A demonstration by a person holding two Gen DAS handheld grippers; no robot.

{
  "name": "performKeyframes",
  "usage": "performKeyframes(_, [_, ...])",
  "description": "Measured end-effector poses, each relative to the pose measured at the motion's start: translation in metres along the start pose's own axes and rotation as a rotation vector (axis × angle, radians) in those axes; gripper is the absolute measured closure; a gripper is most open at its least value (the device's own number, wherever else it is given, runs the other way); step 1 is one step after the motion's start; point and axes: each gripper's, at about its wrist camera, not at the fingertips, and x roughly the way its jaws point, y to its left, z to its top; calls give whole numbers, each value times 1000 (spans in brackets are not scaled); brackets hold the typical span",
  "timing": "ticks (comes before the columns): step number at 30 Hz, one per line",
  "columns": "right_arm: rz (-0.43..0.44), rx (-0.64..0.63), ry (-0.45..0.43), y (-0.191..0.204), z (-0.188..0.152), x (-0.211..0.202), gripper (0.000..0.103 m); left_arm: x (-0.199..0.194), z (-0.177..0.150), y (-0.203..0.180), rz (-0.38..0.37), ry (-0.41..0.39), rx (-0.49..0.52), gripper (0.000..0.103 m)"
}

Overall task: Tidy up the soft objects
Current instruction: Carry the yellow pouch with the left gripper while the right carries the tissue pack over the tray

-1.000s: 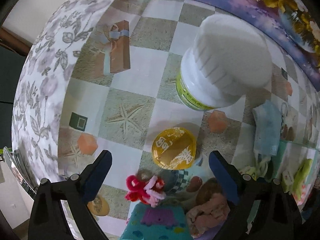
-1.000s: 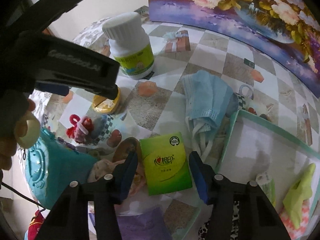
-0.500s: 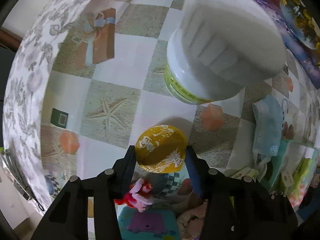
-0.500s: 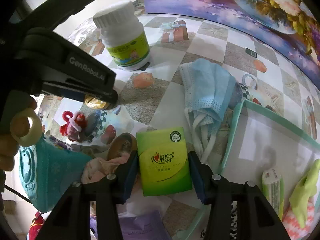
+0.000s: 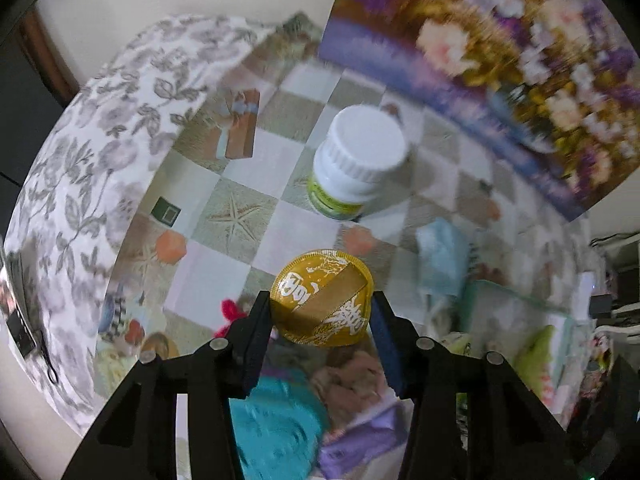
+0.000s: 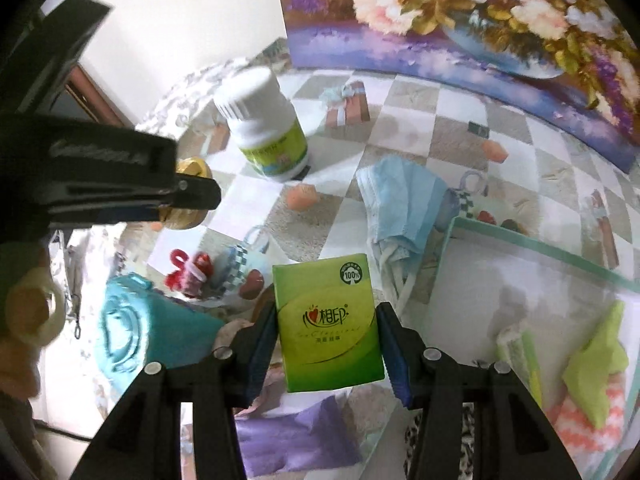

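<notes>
My left gripper (image 5: 320, 320) is shut on a round gold foil-wrapped disc (image 5: 322, 298) and holds it lifted above the checkered tablecloth. In the right wrist view that same disc (image 6: 188, 196) shows at the tip of the left gripper's black body (image 6: 100, 176). My right gripper (image 6: 326, 334) is shut on a green tissue pack (image 6: 328, 320), raised off the table. A blue face mask (image 6: 400, 200) lies crumpled beside a white tray (image 6: 532, 248) with a teal rim. Green and striped soft items (image 6: 596, 364) lie inside the tray.
A white pill bottle (image 5: 356, 160) with a green label stands behind the disc. A red-and-white fuzzy toy (image 6: 188, 276), a teal cloth (image 6: 132, 332) and a purple cloth (image 6: 296, 436) lie near the front. A floral painting (image 6: 480, 20) leans at the back.
The left gripper shut on the gold disc and lifted it off the table. The right gripper closed onto the green tissue pack and raised it slightly.
</notes>
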Motion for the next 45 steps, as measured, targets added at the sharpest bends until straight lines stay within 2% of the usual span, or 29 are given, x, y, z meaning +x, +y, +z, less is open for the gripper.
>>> performKeyframes(6, [-30,57,-40,-5,-13,-31,51,-34,-46,-9,-33,-111,-2,53])
performKeyframes(9, [-67,90,-72,-12,-23,-54,51,-41,-63,-18,-56,-122,6,53])
performKeyframes(21, [-114,225,-172,-47,-61,-111,51,-75,-112,-53,-81,-217,88,53])
performKeyframes(27, [-154,305,-199,-68,-81,-129,51,-71,-130,-74,-87,-211,153,53])
performKeyframes(30, [-179,337,-213,-81,-88,-137,51,-63,-139,-88,-67,-196,204,53])
performKeyframes(37, [-268,461,-226,-131,-108,-153,51,-50,-156,-116,-69,-160,309,53])
performKeyframes(42, [-330,546,-230,-164,-123,-163,51,-39,-165,-130,-116,-110,347,52])
performKeyframes(45, [-345,598,-228,-182,-133,-166,51,-31,-172,-141,-113,-90,375,52])
